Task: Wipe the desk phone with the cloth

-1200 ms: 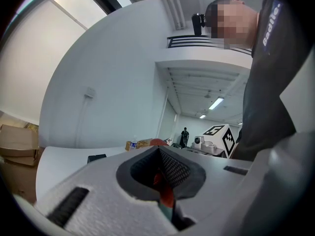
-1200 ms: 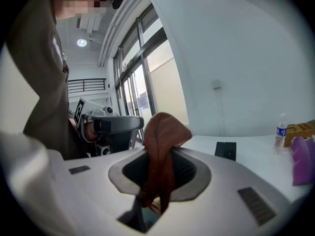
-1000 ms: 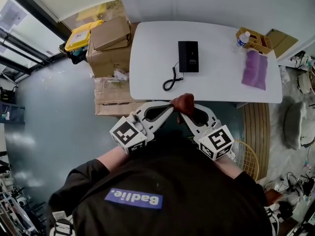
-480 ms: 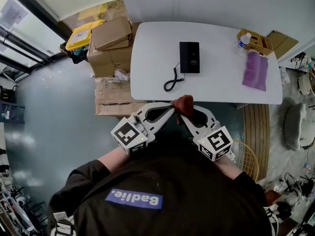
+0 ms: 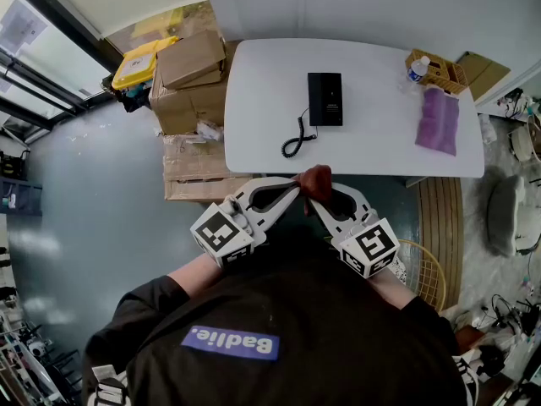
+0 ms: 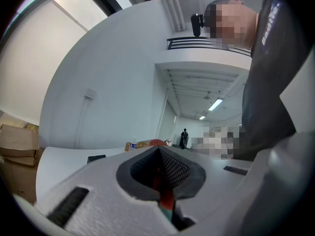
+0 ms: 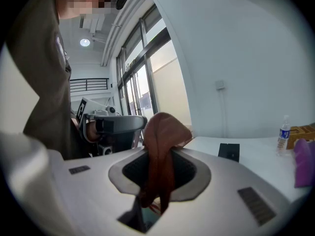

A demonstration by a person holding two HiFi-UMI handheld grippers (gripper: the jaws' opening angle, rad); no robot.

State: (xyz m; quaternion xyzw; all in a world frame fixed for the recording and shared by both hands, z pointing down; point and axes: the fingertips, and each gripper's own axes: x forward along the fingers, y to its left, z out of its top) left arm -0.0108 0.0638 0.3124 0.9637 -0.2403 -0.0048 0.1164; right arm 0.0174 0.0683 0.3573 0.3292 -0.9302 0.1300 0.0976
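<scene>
Tools barely moved, tips meeting near the table (image 5: 254, 134) edge, right tool (image 5: 311, 195) pinching cloth (image 5: 318, 178), left tool (image 5: 295, 187) pressed together.

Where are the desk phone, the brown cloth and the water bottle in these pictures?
desk phone (image 5: 325, 98), head view, middle of its black body.
brown cloth (image 7: 162, 132), right gripper view, its bunched upper fold.
water bottle (image 7: 283, 136), right gripper view, its clear body.

A white desk (image 5: 254, 134) with rounded corners stood by a pale wall (image 5: 363, 2) on a glossy grey floor (image 5: 84, 201), with cardboard boxes (image 5: 190, 62) stacked just beside its left end, while tall windows (image 7: 147, 68) and a round ceiling lamp (image 7: 84, 42) gave light.
</scene>
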